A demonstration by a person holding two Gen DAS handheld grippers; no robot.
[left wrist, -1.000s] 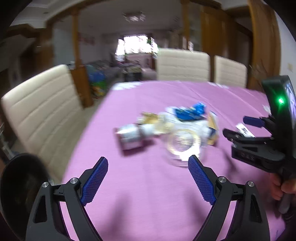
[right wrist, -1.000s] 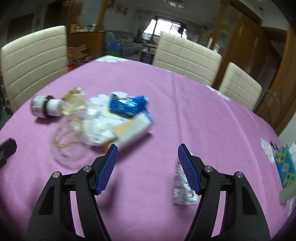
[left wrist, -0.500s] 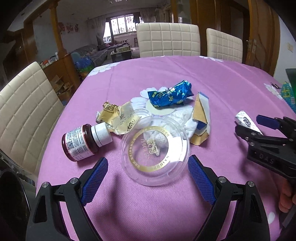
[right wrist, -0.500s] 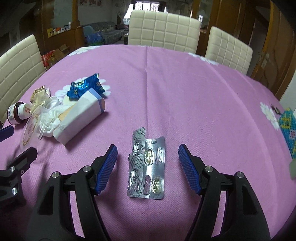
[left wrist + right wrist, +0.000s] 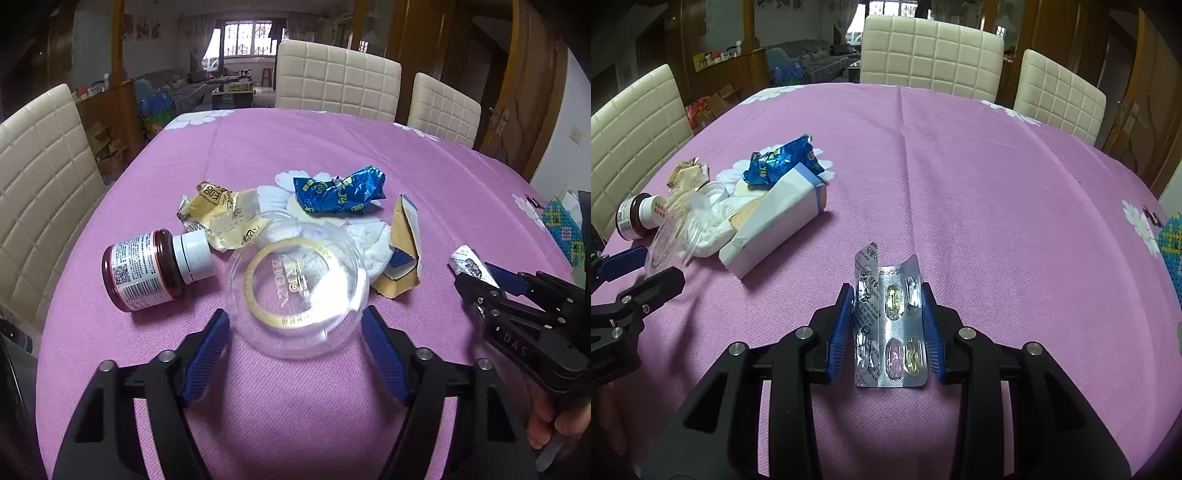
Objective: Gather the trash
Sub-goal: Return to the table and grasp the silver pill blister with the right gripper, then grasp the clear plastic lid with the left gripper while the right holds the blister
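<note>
Left gripper closing, jaws flanking a clear plastic lid, pads at its rim. Right gripper closing, pads touching a pill strip on the pink tablecloth. Capped bottle lies on its side, left of the lid.

All places are taken from the clear lid, which lies on the table in the left wrist view. Left of it a bottle lies on its side, cap toward the lid. Behind it to the left sits a crumpled wrapper, and behind it to the right a foil packet. Tissue lies partly under its far right edge, with a flattened carton just right of that. Well to the right lies a blister pack. Chairs stand behind, at the table's far edge.
</note>
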